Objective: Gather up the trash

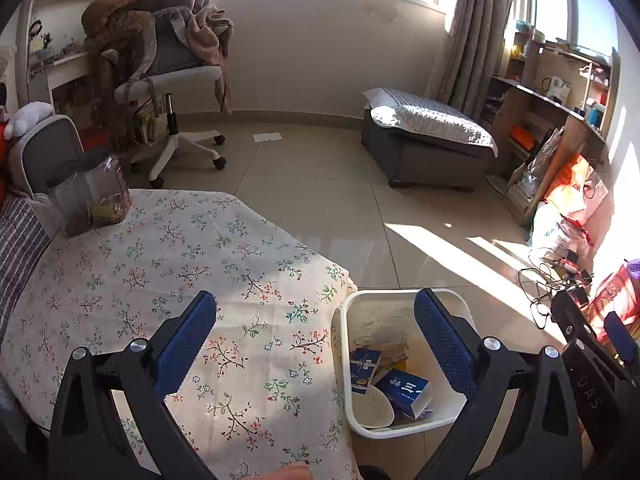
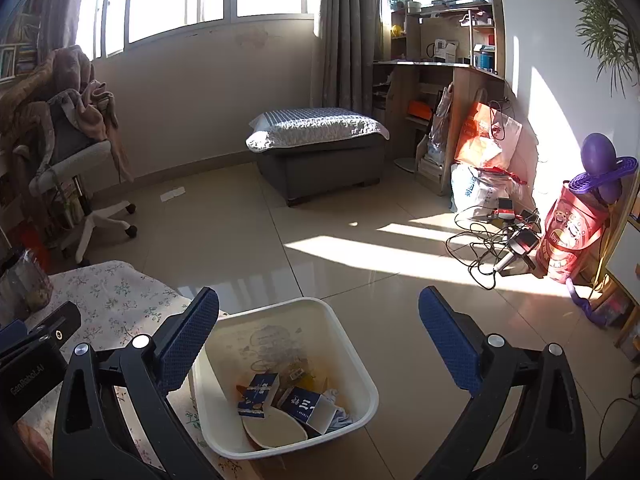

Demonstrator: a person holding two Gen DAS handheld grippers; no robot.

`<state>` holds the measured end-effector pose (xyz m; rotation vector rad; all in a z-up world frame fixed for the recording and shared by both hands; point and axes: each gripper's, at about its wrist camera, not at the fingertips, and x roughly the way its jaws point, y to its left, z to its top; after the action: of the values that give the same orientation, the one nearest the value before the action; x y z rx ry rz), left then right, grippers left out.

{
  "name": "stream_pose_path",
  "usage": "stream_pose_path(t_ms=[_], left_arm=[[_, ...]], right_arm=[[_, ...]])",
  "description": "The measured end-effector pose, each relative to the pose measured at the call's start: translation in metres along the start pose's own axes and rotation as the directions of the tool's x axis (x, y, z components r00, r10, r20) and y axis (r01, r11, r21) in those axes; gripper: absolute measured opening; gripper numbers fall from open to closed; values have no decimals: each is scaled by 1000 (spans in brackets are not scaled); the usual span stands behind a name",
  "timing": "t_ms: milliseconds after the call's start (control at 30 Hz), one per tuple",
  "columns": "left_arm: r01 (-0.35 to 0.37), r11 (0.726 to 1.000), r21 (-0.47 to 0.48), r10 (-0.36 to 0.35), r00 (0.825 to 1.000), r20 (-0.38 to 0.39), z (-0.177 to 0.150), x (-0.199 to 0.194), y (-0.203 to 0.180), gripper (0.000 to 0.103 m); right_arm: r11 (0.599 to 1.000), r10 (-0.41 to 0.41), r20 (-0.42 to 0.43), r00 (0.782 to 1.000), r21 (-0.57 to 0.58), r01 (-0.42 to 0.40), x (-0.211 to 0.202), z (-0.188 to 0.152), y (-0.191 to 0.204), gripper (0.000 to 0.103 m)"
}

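A white plastic bin (image 1: 404,434) stands on the tiled floor beside a table with a floral cloth (image 1: 168,264). It holds two blue-and-white cartons (image 1: 404,390), a paper plate (image 1: 372,408) and other scraps. The bin also shows in the right wrist view (image 2: 356,360) with the cartons (image 2: 304,402) inside. My left gripper (image 1: 316,312) is open and empty, above the table's edge and the bin. My right gripper (image 2: 320,308) is open and empty, above the bin; it also shows at the left wrist view's right edge (image 1: 592,344).
A clear jar with a dark lid (image 1: 94,192) stands on the table's far left. A swivel chair draped with blankets (image 1: 168,76), a grey ottoman (image 1: 428,148), a piece of paper on the floor (image 1: 267,137), shelves, bags and tangled cables (image 2: 492,248) surround the floor.
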<state>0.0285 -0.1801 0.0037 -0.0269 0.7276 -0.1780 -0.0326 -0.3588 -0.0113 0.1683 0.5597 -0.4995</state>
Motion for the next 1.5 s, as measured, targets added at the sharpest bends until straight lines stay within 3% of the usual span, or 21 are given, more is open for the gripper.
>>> stream_pose_path(t_ms=[633, 1067, 1367, 1500], left_arm=[[-33, 999, 35, 32, 999, 16, -1, 1, -2, 96], [-8, 998, 64, 6, 999, 34, -1, 2, -4, 80], [15, 997, 71, -18, 999, 34, -3, 1, -6, 80], [1, 998, 68, -2, 1000, 14, -2, 1, -7, 88]], right_arm=[[1000, 8, -29, 1000, -25, -8, 5, -2, 4, 96], [999, 11, -39, 999, -29, -12, 7, -3, 5, 96], [1000, 13, -38, 999, -28, -14, 7, -4, 5, 96], [999, 13, -41, 999, -30, -14, 8, -3, 4, 96]])
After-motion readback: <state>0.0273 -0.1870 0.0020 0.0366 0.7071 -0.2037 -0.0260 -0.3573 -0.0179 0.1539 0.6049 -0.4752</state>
